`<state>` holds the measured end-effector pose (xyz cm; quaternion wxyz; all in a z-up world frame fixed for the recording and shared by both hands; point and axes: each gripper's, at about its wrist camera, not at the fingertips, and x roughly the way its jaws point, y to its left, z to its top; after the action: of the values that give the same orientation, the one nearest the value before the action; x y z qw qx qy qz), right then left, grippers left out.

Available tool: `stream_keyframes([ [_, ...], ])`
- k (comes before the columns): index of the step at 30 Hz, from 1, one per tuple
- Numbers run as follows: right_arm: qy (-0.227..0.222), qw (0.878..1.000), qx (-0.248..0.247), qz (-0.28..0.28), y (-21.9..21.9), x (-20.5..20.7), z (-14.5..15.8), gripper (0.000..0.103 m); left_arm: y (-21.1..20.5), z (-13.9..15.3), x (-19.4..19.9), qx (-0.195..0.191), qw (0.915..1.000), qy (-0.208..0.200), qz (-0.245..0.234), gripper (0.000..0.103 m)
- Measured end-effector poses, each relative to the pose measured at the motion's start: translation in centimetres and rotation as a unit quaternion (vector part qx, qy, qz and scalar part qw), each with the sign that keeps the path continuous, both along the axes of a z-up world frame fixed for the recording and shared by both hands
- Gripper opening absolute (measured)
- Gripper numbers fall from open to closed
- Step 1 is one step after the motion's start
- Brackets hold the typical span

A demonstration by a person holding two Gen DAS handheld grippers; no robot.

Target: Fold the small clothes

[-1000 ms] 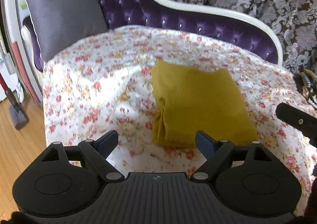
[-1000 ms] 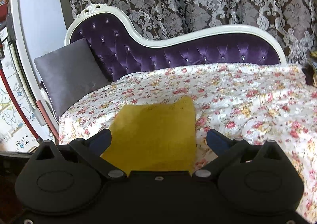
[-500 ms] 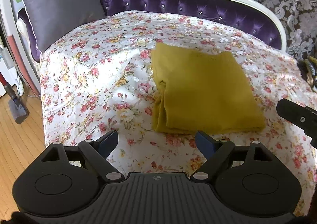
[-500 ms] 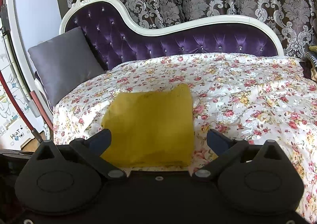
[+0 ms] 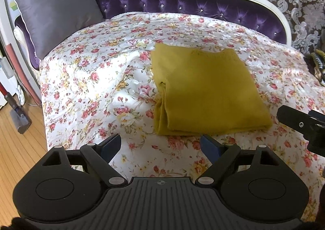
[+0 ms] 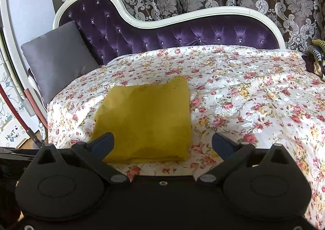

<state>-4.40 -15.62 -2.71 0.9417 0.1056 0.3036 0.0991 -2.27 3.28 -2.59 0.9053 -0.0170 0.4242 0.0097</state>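
Observation:
A mustard-yellow garment (image 5: 205, 91) lies folded into a neat rectangle on the floral sheet (image 5: 97, 79) of the chaise; it also shows in the right wrist view (image 6: 148, 120). My left gripper (image 5: 160, 144) is open and empty, held just short of the garment's near edge. My right gripper (image 6: 162, 142) is open and empty, above the garment's near edge without touching it. Part of the right gripper's body (image 5: 302, 124) shows at the right edge of the left wrist view.
A grey cushion (image 5: 56, 8) leans at the sofa's left end against the purple tufted backrest (image 6: 182, 35). A striped dark item (image 6: 316, 55) lies at the far right of the sheet. Wooden floor (image 5: 18, 152) and a vacuum head (image 5: 20, 122) are to the left.
Both grippers have drawn back and up from the folded garment, so more of the sheet and the garment's near edge show. The garment has not moved. Both grippers stay open.

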Motion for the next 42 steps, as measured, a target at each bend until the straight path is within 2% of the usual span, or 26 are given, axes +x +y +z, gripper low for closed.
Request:
stream_keyframes([
  [42, 0.013, 1.000, -0.002, 0.013, 0.40, 0.60, -0.65, 0.102, -0.54, -0.55, 0.42, 0.006, 0.9997, 0.010, -0.020, 0.085],
])
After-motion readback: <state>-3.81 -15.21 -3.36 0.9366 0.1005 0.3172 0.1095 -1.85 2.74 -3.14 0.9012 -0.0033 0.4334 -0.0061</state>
